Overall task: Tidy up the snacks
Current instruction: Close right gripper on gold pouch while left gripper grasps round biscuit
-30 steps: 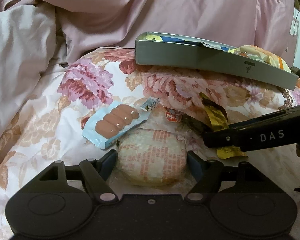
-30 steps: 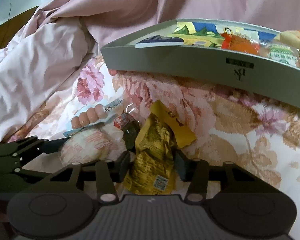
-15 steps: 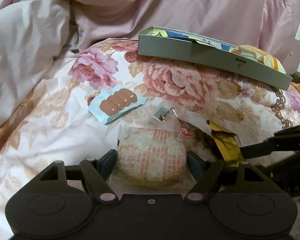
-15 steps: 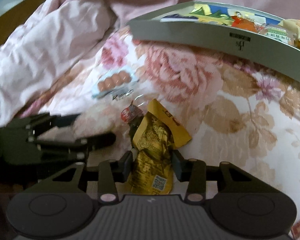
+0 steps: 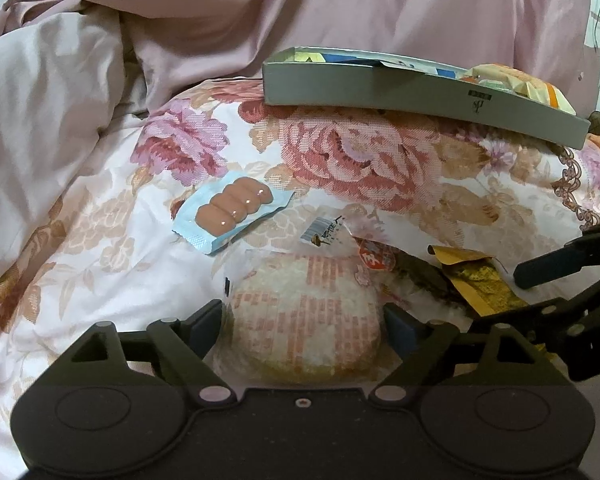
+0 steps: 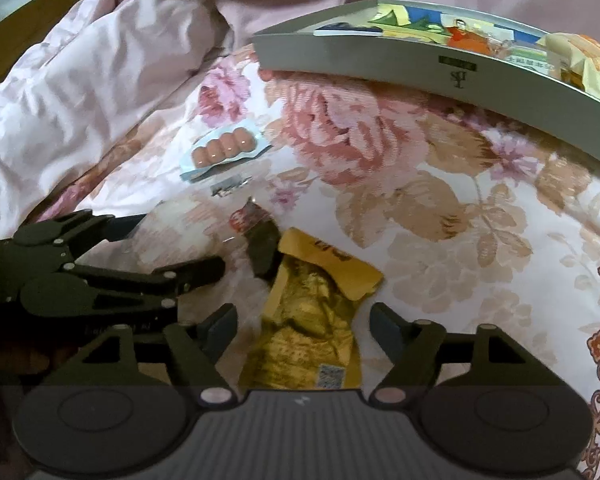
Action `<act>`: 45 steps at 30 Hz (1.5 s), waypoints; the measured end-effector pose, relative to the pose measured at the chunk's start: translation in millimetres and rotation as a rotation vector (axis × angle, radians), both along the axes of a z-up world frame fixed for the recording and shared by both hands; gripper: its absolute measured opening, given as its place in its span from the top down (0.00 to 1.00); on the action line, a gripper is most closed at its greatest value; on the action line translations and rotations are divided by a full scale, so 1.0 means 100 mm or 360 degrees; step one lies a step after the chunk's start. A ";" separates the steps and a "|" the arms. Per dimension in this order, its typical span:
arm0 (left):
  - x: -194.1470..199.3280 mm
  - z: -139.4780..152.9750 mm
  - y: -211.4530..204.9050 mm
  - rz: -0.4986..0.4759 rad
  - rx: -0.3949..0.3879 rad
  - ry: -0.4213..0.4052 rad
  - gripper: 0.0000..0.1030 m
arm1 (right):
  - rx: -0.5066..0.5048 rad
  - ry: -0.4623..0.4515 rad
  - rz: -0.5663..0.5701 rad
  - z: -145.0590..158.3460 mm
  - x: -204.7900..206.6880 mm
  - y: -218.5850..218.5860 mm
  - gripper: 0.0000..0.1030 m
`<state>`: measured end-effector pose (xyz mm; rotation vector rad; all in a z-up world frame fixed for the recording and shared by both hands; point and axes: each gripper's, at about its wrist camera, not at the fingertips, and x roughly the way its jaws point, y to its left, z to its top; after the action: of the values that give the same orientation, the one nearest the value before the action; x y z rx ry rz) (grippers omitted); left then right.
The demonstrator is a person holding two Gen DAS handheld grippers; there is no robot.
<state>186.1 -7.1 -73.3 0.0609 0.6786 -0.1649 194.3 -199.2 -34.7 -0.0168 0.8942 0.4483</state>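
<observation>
A round cake in a clear wrapper (image 5: 304,300) lies on the flowered bedspread between the fingers of my left gripper (image 5: 302,314). Its jaws are opening, and a thin gap shows at the right pad. A crumpled yellow packet (image 6: 308,320) lies between the fingers of my right gripper (image 6: 304,322). Those jaws are opening too, with clear gaps on both sides. The two grippers sit side by side, the left one low at the left of the right wrist view. A grey box (image 5: 420,92) holding several snack packets stands beyond them.
A light blue pack of small sausages (image 5: 232,210) lies left of centre on the bedspread. A clear packet with a red label and a dark snack (image 5: 376,260) rests between the cake and the yellow packet. Pink quilts are heaped behind and to the left.
The right jaws have spread away from the yellow packet they were squeezing. The left jaws stand a little wider around the cake. The right gripper has shifted back, toward the lower right of the left view.
</observation>
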 end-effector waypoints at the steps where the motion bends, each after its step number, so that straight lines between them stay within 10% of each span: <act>1: 0.00 0.00 0.00 0.0000 0.0003 0.0000 0.15 | -0.0007 0.0001 -0.0002 0.00 0.00 0.00 0.21; 9: 0.00 -0.01 0.00 0.0014 0.0010 -0.0001 0.11 | -0.0126 0.0002 0.0068 -0.06 -0.04 0.12 0.16; 18: -0.03 0.00 -0.03 -0.0002 0.0030 -0.0021 0.24 | -0.0145 -0.0037 0.0085 -0.08 -0.07 0.15 0.43; 45: -0.06 0.08 0.14 0.0147 -0.0202 -0.0112 0.27 | 0.0149 -0.0181 0.0058 -0.01 -0.05 0.14 0.57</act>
<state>179.9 6.5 -65.7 -0.0860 0.5980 -0.1161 189.2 -185.5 -35.8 0.0271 0.7616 0.5178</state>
